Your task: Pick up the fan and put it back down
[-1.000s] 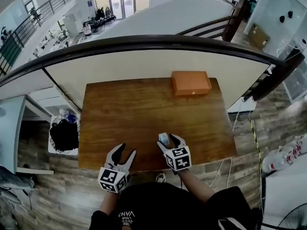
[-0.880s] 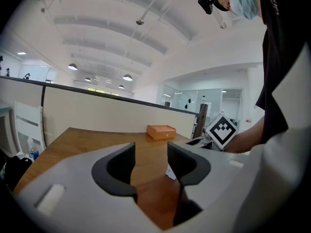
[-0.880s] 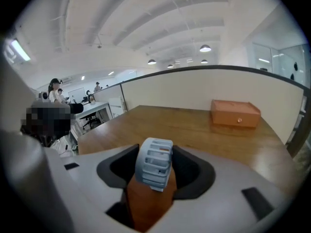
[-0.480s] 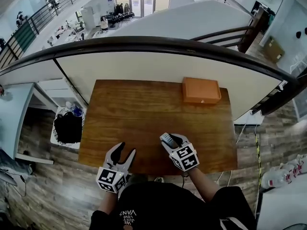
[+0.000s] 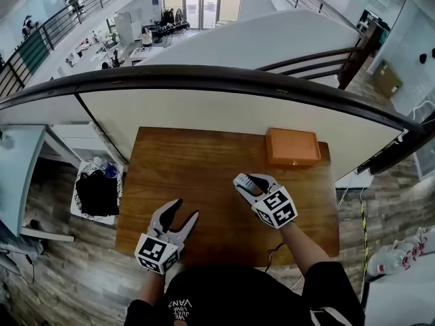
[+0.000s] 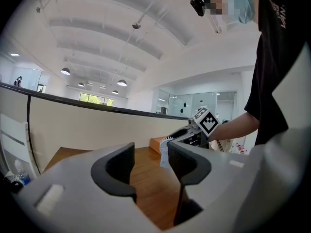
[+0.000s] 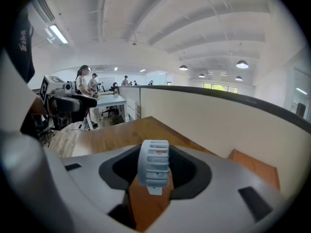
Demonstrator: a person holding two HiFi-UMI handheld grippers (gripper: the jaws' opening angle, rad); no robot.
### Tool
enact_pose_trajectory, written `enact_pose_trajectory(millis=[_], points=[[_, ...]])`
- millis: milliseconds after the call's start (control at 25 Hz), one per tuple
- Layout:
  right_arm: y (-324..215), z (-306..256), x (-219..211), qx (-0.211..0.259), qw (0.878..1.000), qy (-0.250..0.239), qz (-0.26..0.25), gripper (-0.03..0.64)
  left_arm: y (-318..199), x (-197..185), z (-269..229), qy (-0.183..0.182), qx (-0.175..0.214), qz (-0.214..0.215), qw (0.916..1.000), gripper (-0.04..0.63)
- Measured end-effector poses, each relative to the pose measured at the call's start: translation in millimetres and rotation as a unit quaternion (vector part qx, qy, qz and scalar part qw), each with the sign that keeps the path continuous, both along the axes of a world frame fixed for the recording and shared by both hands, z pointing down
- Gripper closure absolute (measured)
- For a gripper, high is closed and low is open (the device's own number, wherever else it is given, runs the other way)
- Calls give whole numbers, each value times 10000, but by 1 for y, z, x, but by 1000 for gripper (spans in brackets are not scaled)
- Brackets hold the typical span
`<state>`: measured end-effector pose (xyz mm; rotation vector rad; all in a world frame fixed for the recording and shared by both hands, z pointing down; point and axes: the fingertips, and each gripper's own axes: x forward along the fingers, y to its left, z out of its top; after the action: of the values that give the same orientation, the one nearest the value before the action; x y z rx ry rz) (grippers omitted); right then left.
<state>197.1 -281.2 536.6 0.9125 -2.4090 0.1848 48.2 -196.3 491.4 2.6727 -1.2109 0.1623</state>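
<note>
One gripper does the work: our right gripper [image 5: 250, 182] has its jaws clamped on the fan [image 7: 154, 166], clear above the table [image 5: 197, 158], ready for setting down, we reckon. Our left gripper [image 5: 185, 209] hangs spare, jaws opening on nothing.
</note>
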Motion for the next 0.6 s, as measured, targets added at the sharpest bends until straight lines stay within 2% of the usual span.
enact_pose_trajectory(millis=[360, 600], points=[[-99, -4, -27, 414, 9990, -17, -181, 436, -48, -30, 0, -30, 30, 128, 9999, 393], [-158, 8, -60, 442, 9973, -288, -508, 436, -79, -51, 18, 80, -105, 48, 9999, 394]])
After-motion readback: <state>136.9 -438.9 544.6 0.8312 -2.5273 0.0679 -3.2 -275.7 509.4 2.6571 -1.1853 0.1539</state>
